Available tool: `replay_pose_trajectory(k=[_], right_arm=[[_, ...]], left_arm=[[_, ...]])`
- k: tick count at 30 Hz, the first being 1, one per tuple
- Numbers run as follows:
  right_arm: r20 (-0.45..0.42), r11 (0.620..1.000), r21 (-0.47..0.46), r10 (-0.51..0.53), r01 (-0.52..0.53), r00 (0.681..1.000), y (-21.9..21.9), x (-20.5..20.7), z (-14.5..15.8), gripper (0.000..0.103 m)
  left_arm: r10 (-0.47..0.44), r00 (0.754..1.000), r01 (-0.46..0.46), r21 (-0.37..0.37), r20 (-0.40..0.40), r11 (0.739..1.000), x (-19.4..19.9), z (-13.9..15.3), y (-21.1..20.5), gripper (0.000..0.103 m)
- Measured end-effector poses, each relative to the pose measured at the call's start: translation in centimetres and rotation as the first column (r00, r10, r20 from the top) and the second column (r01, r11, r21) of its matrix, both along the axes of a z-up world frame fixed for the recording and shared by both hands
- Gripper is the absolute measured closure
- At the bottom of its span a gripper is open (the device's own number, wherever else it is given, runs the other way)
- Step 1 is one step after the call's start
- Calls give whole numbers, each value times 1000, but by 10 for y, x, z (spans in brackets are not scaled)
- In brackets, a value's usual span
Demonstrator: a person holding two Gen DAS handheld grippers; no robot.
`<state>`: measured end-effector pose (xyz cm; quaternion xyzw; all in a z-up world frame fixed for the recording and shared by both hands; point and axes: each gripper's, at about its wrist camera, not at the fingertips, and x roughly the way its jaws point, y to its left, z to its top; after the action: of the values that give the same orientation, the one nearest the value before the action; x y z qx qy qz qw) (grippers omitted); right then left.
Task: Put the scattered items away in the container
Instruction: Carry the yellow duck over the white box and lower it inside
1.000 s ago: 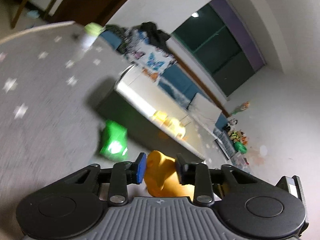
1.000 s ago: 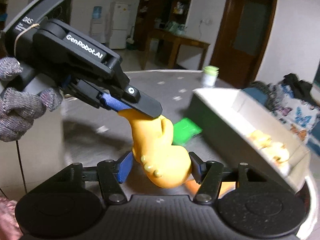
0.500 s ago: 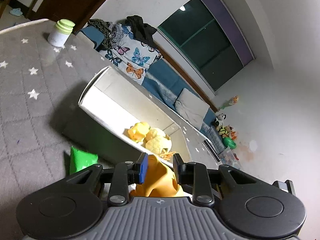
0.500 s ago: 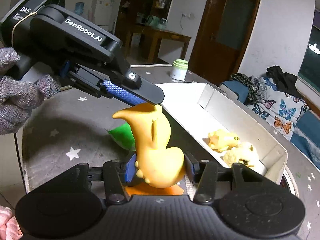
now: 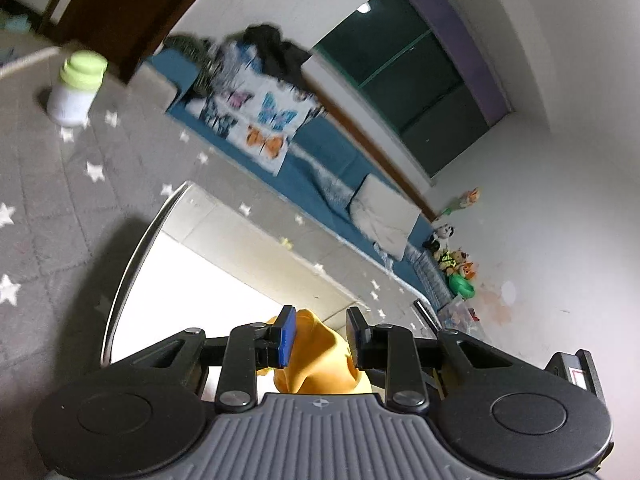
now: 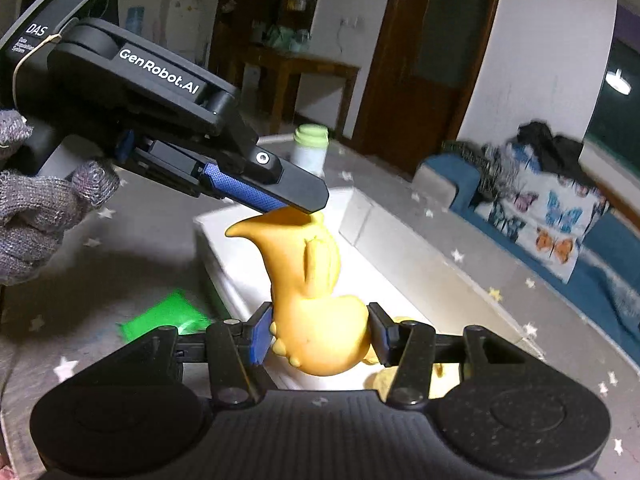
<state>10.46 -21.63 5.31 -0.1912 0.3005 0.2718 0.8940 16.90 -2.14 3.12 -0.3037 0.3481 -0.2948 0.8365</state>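
**A:** A living room at night: a grey star-patterned mat (image 6: 460, 280) is laid beneath a white open box (image 6: 360, 216), with a blue sofa (image 6: 608, 280) draped in a butterfly-print cloth (image 6: 552, 216) behind it, and a green-capped white jar (image 6: 310, 148) stood at the mat's far edge. What is being held?

**B:** A yellow toy figure (image 6: 316, 280) is gripped at both ends and carried above the box. Its rounded body is clamped between the fingers of the right gripper (image 6: 320, 332). Its pointed upper part is pinched by the left gripper (image 6: 292, 200), whose handle is held by a hand in a grey knit glove (image 6: 36, 208). In the left wrist view, the same figure (image 5: 316, 356) is seen wedged between that gripper's (image 5: 320, 336) fingers, with the box's pale floor (image 5: 192, 292) just beyond.

**A:** And how much is judged done?

**B:** Partly, it seems. Other yellow toys (image 6: 400, 376) are glimpsed low in the box behind the right gripper, though their number cannot be told. The held figure is over the box but not set down. A green packet (image 6: 164, 316) is left on the mat outside the box's near wall, so at least that and the figure remain to be put in.
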Motion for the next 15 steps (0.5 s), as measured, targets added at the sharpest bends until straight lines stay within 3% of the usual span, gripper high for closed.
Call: replay_pose_trajectory(k=[6,15], right_arm=[[-100,1000,-21,2,-4,995,-9,30,-15,53],[-211,998,-56,19,-32,977,-15,53,-31,53]], left_arm=[[-15,998,17,33,-65,999,27,-21,-10,74],[-14,992,25,90,-124,996,34,-37,-15,74]])
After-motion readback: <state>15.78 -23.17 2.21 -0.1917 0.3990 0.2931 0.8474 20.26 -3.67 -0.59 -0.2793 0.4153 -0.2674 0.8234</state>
